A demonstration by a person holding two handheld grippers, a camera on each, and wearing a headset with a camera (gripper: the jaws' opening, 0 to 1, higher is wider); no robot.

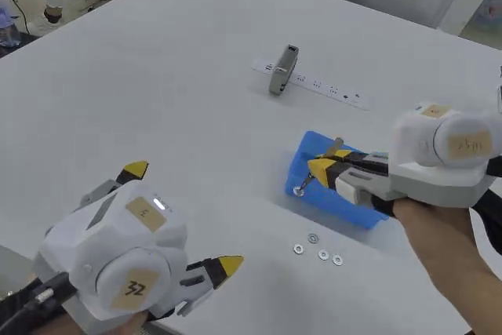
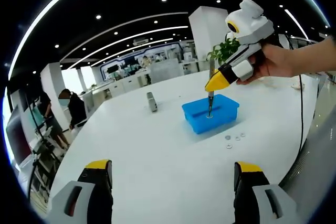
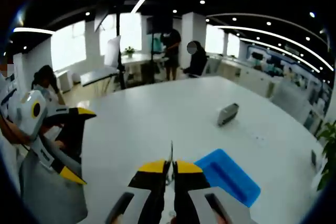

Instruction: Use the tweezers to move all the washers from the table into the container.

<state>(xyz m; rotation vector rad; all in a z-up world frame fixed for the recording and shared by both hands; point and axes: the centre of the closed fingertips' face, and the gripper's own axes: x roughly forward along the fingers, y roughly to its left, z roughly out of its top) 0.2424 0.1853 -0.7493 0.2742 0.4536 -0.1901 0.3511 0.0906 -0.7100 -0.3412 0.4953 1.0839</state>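
Observation:
My right gripper (image 1: 320, 169) is shut on a pair of thin metal tweezers (image 1: 307, 181). The tweezers point down at the near left corner of the blue container (image 1: 345, 198), and a small washer (image 1: 299, 191) seems to sit at their tip. Several more washers (image 1: 318, 249) lie on the white table in front of the container. The left gripper view shows the tweezers (image 2: 210, 100) standing upright over the container (image 2: 223, 115). My left gripper (image 1: 183, 216) hangs open and empty at the near left, well away from the container.
A white power strip (image 1: 321, 85) with a grey block (image 1: 283, 69) on it lies further back on the table (image 1: 157, 92). Office chairs stand beyond the far edge. People are at desks in the background.

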